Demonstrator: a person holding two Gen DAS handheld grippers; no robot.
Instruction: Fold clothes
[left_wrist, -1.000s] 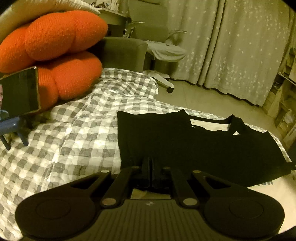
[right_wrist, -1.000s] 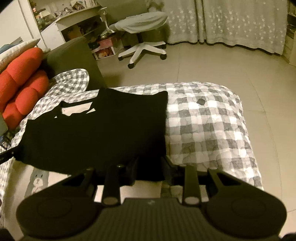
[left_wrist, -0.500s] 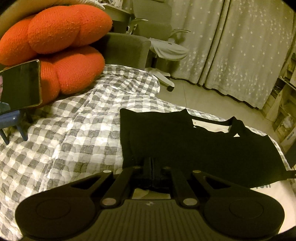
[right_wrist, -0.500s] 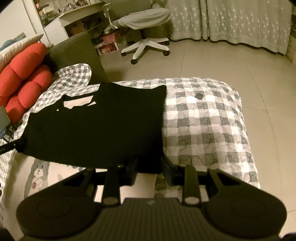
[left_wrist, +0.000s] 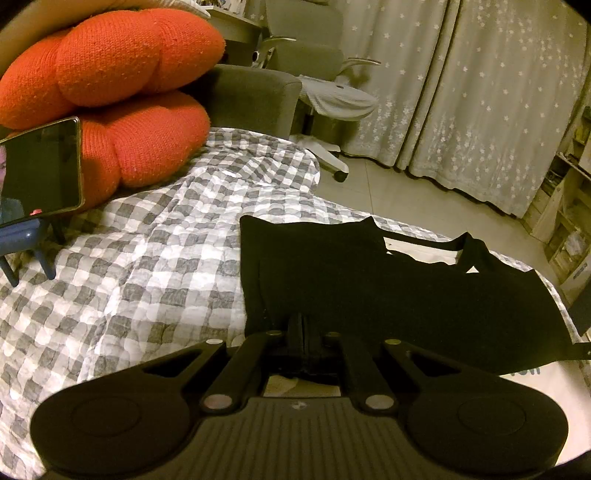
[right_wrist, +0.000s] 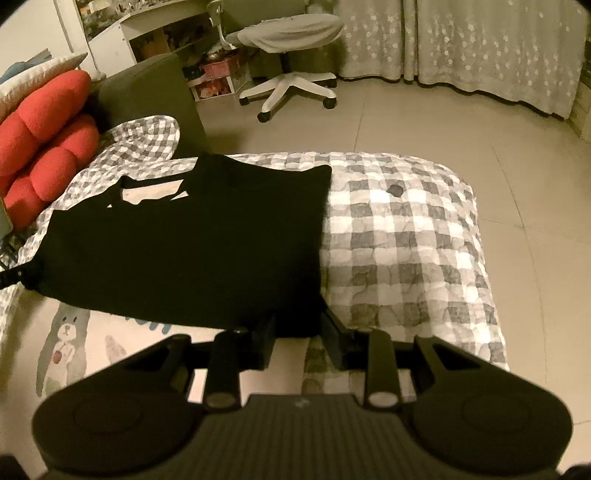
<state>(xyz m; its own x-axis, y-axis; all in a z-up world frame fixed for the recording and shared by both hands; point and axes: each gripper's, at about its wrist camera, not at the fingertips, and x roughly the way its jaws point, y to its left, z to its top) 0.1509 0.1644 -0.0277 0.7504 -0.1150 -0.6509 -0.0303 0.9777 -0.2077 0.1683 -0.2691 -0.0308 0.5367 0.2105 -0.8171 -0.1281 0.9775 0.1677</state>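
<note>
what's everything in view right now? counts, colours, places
black garment: 1, black, lying on the quilt, near edge at both claws
checked quilt: 1, grey and white, covering the bed
cushions: 2 stacked, orange, at the head of the bed
phone: 1, dark screen, on a blue stand beside the cushions
printed sheet: 1, pale with a rabbit picture, under the garment's near edge
office chair: 1, grey seat, white base, on the floor beyond the bed
curtains: pale, star pattern, far wall
left claw: 1, black, shut on the garment's near edge
right claw: 1, black, open, around the garment's edge
</note>
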